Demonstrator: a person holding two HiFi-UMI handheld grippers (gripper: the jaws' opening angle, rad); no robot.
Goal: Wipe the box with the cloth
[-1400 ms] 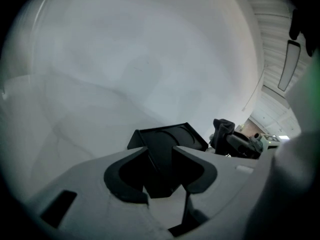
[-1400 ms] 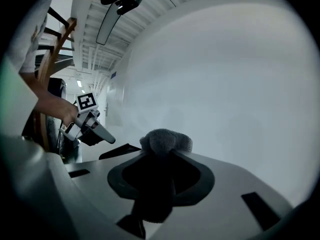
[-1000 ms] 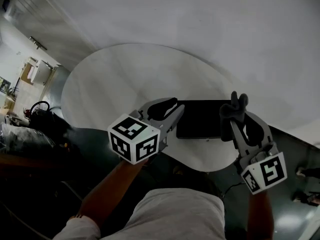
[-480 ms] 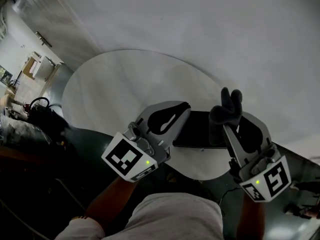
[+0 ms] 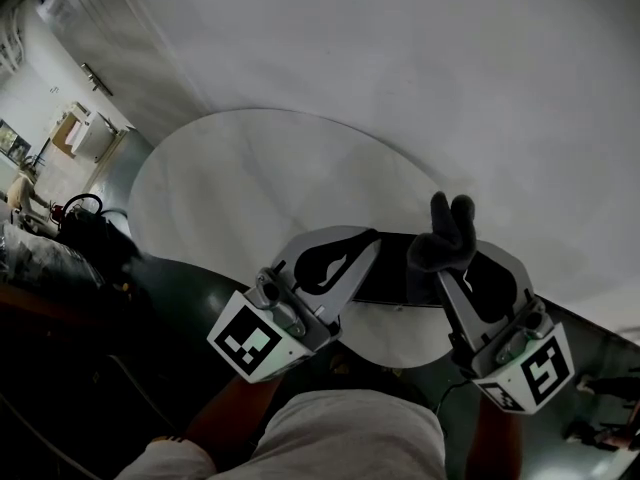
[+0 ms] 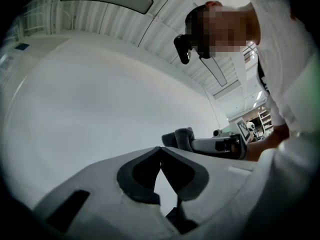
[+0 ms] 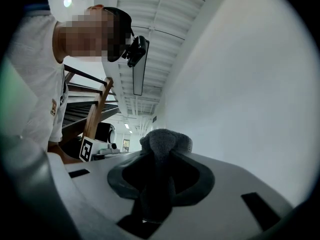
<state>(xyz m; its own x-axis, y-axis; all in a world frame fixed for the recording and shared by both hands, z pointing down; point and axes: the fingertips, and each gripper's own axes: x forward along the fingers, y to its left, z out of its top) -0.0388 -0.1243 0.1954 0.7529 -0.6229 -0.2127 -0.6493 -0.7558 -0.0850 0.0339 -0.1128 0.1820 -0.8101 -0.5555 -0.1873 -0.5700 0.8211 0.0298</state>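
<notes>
While the left gripper (image 5: 372,238) hangs over the round white worktop (image 5: 250,178), its jaws have just closed together, empty | right gripper (image 5: 440,266) clamps grey cloth (image 5: 446,230) | black box (image 5: 390,268) lies flat on worktop, below and between both grippers | plain white wall (image 5: 450,58) beyond them | dark floor (image 5: 170,298) behind

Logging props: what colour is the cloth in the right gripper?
Dark grey cloth; best in right gripper view.
</notes>
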